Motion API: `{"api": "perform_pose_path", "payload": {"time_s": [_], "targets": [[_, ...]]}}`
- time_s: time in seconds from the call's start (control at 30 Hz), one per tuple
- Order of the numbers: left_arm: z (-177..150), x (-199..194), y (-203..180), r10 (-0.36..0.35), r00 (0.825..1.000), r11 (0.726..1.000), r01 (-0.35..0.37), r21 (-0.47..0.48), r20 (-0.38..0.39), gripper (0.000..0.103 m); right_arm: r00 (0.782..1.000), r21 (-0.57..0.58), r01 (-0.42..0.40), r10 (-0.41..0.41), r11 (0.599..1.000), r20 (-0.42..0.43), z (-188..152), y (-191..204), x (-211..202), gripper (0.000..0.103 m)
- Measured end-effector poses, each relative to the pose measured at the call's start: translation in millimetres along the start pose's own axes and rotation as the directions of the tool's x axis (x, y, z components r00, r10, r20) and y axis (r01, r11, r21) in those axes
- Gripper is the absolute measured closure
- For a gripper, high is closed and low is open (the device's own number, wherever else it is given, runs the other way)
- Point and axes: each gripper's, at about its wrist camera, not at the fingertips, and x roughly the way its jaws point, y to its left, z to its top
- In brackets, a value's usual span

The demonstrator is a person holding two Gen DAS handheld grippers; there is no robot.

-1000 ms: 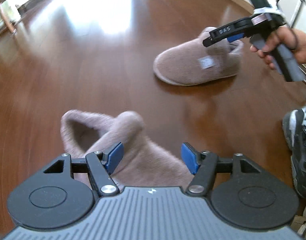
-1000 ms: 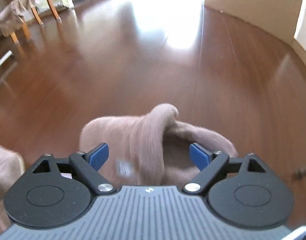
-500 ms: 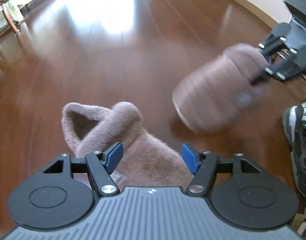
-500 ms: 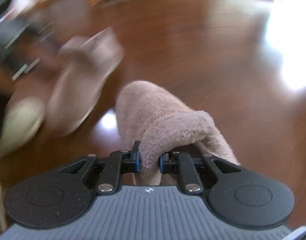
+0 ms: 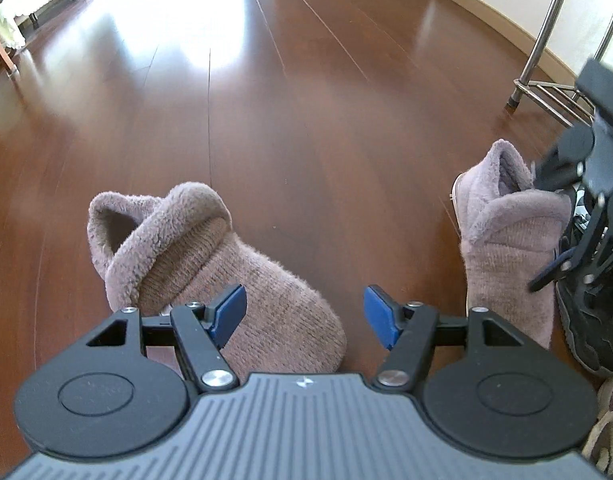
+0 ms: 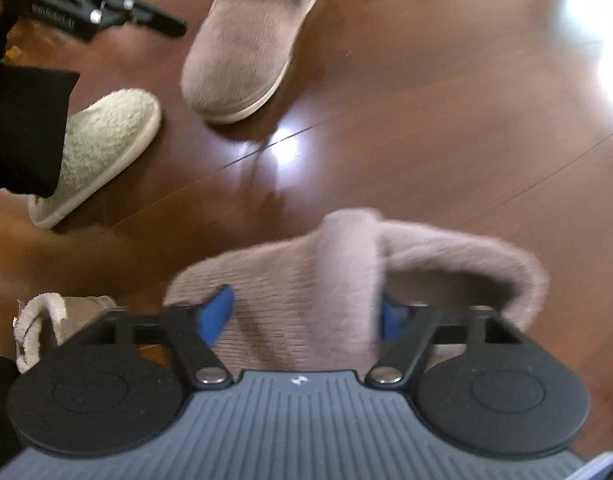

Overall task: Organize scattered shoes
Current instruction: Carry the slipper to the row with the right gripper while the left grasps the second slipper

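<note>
Two mauve fuzzy slippers lie on the brown wood floor. One slipper (image 5: pixel 210 264) lies just ahead of my left gripper (image 5: pixel 304 316), which is open and empty over its toe; it also shows in the right wrist view (image 6: pixel 246 40). The other slipper (image 5: pixel 510 248) stands at the right of the left wrist view. In the right wrist view it (image 6: pixel 346 280) sits between the fingers of my right gripper (image 6: pixel 304 316), which is open around it. The left gripper shows there at top left (image 6: pixel 106 0).
A cream fleece slipper (image 6: pixel 102 144) worn on a foot sits at left. A tan boot cuff (image 6: pixel 46 320) lies at lower left. A dark sneaker (image 5: pixel 586 320) sits at far right beside metal rack legs (image 5: pixel 546 60).
My right gripper carried the second slipper to the right, set it down next to the sneaker, and opened. The left gripper stayed open over the first slipper.
</note>
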Motion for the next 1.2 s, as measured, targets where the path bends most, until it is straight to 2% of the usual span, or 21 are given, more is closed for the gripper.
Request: {"api": "perform_pose_path", "payload": {"time_s": [0.07,0.13,0.27,0.4,0.43,0.47,0.53,0.6,0.63,0.67,0.73,0.77,0.8,0.87,0.93,1.03,1.07,1.1,1.13,1.17,1.2], "targets": [[-0.4,-1.7,-0.3,-0.009,1.0,1.0,0.009,-0.003,0.001,0.036,0.999,-0.055,-0.044,0.043,0.997,-0.025,-10.9,2.0,-4.3,0.073],[0.4,1.5,2.6,-0.012,1.0,1.0,0.012,-0.003,0.0,0.036,0.993,-0.062,-0.089,0.084,0.994,-0.077,-11.2,1.0,-3.7,0.077],[0.3,1.3,3.8,-0.026,1.0,1.0,0.026,-0.001,-0.004,0.036,0.969,-0.152,-0.167,0.134,0.974,-0.207,-20.0,21.8,0.3,0.08],[-2.0,0.9,0.7,-0.036,0.999,0.999,0.036,0.023,0.002,0.036,0.957,-0.186,-0.203,0.155,0.961,-0.244,-30.1,39.5,5.6,0.078],[-3.0,0.6,1.1,-0.036,0.999,0.999,0.035,0.028,0.003,0.036,0.962,-0.18,-0.184,0.14,0.966,-0.234,-30.8,41.0,4.1,0.071],[-4.0,0.3,1.5,-0.035,0.999,0.999,0.035,0.032,0.004,0.036,0.972,-0.157,-0.134,0.099,0.978,-0.212,-30.1,42.9,0.7,0.053],[-6.8,-2.7,6.4,-0.012,1.0,0.998,0.01,0.064,0.024,0.036,0.988,-0.097,-0.039,0.024,0.995,-0.155,-29.0,45.6,-8.3,0.033],[-6.3,-5.4,12.8,0.024,0.998,0.994,-0.029,0.101,0.051,0.036,1.0,0.023,0.001,0.0,1.0,-0.025,-29.6,42.6,-30.0,0.029],[-5.1,-6.4,17.1,0.043,0.997,0.991,-0.052,0.125,0.069,0.036,0.999,0.083,0.027,-0.031,0.996,0.037,-30.9,42.8,-38.6,0.021],[-1.9,-7.9,24.1,0.061,0.993,0.982,-0.077,0.171,0.097,0.036,0.985,0.188,0.078,-0.105,0.979,0.139,-34.0,42.9,-53.7,0.012],[8.4,-8.4,37.8,0.091,0.987,0.951,-0.126,0.283,0.135,0.035,0.94,0.355,0.12,-0.221,0.927,0.26,-39.9,43.7,-72.9,0.009],[13.1,-6.9,42.6,0.097,0.985,0.935,-0.138,0.328,0.14,0.035,0.904,0.472,0.105,-0.282,0.875,0.321,-45.2,44.2,-83.2,0.008],[17.2,-4.4,46.6,0.095,0.986,0.919,-0.14,0.368,0.139,0.035,0.868,0.565,0.063,-0.325,0.822,0.375,-51.0,45.0,-91.4,0.008],[27.1,6.9,57.5,0.082,0.991,0.881,-0.121,0.457,0.105,0.034,0.812,0.661,-0.095,-0.326,0.745,0.484,-64.5,47.5,-98.7,0.008],[39.5,30.1,72.0,0.055,0.998,0.835,-0.048,0.548,0.003,0.034,0.776,0.689,-0.235,-0.295,0.686,0.558,-76.7,48.9,-97.9,0.008],[48.0,58.3,86.0,-0.014,0.987,0.804,0.105,0.586,-0.159,0.044,0.769,0.709,-0.308,-0.272,0.634,0.578,-90.9,48.1,-96.1,0.007],[50.2,62.8,88.9,-0.049,0.981,0.804,0.152,0.575,-0.189,0.065,0.774,0.721,-0.295,-0.285,0.627,0.565,-95.1,49.3,-95.7,0.007],[54.1,67.1,90.6,-0.093,0.971,0.803,0.205,0.56,-0.222,0.078,0.777,0.73,-0.285,-0.296,0.622,0.555,-98.8,50.9,-95.2,0.007],[57.6,69.1,88.4,-0.119,0.964,0.789,0.238,0.566,-0.239,0.08,0.779,0.737,-0.281,-0.302,0.615,0.549,-103.3,52.6,-95.1,0.008],[58.2,68.6,84.2,-0.117,0.965,0.766,0.239,0.597,-0.236,0.084,0.778,0.747,-0.281,-0.312,0.603,0.545,-111.3,54.3,-96.2,0.008],[58.2,67.6,77.3,-0.114,0.966,0.726,0.24,0.645,-0.231,0.085,0.776,0.755,-0.285,-0.32,0.59,0.544,-117.2,56.5,-96.7,0.008]]}}
